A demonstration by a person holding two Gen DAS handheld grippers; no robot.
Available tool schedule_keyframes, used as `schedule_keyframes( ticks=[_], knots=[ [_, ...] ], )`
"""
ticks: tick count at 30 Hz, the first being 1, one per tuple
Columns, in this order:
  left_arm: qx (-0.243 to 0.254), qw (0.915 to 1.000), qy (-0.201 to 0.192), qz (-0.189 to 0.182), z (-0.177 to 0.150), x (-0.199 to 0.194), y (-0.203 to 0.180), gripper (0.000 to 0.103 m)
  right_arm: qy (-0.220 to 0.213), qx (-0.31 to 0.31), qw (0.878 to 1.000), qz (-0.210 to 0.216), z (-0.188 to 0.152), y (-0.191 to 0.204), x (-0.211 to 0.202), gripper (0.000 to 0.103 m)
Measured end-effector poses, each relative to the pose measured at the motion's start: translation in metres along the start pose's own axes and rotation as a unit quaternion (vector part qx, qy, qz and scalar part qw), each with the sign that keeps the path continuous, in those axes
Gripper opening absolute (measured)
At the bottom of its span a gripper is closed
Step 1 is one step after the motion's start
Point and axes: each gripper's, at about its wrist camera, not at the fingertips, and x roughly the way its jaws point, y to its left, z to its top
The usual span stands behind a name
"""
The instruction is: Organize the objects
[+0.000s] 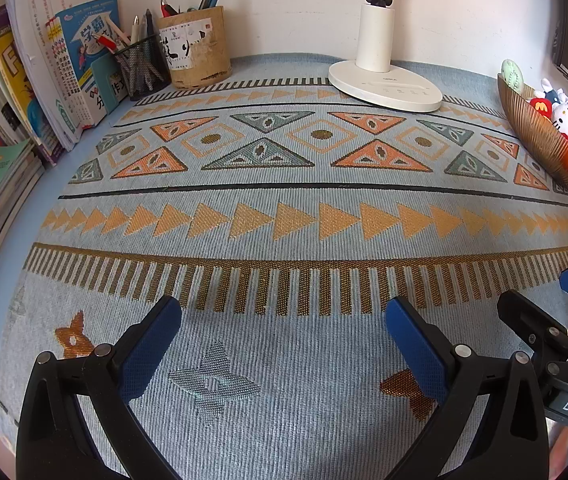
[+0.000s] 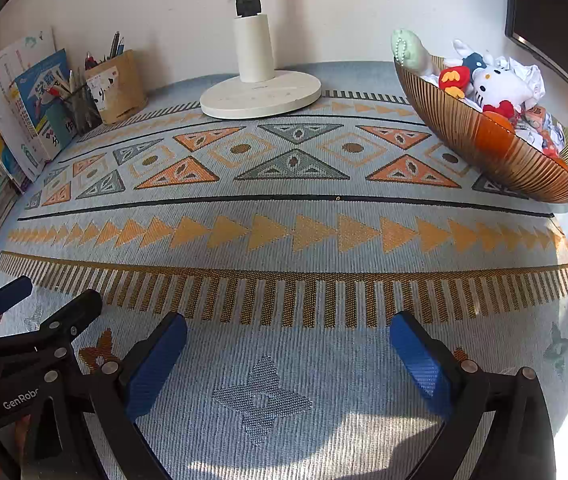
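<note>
Left claw and right claw gape wide, empty, over bare patterned cloth; ahead-right, the ribbed amber glass bowl holds plush toys; tidying seems finished.

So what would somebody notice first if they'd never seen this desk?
Probably the cloth, with bright orange triangles running across the whole desk. Next, the amber bowl at the back right, piled with plush toys, and the white lamp standing at the back middle. Up close, two open tools, left and right, hover over the cloth with nothing in them.
</note>
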Motion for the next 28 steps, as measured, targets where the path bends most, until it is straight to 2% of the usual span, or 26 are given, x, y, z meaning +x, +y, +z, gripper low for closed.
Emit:
schedule_keyframes(
  ticks=[4,7,14,28],
  knots=[
    [-0.002,1.0000,0.002,-0.002,0.0003,0.0004,0.0004,0.103,0.000,0.000,1.000,0.000,0.0000,0.0001,-0.0003,0.102],
    [-0.020,0.9995,0.009,-0.021,0.0024,0.0043,0.0065,0.103,0.002,-0.003,1.000,-0.001,-0.0001,0.0003,0.0006,0.103],
    [-0.019,0.9996,0.002,-0.021,0.0036,0.0058,0.0060,0.103,0.013,-0.013,0.999,-0.027,0.0009,0.0051,0.0047,0.103],
    [-0.020,0.9996,0.002,-0.022,0.0032,0.0062,0.0060,0.103,0.008,-0.007,0.999,-0.032,-0.0003,0.0054,0.0032,0.103]
  ],
)
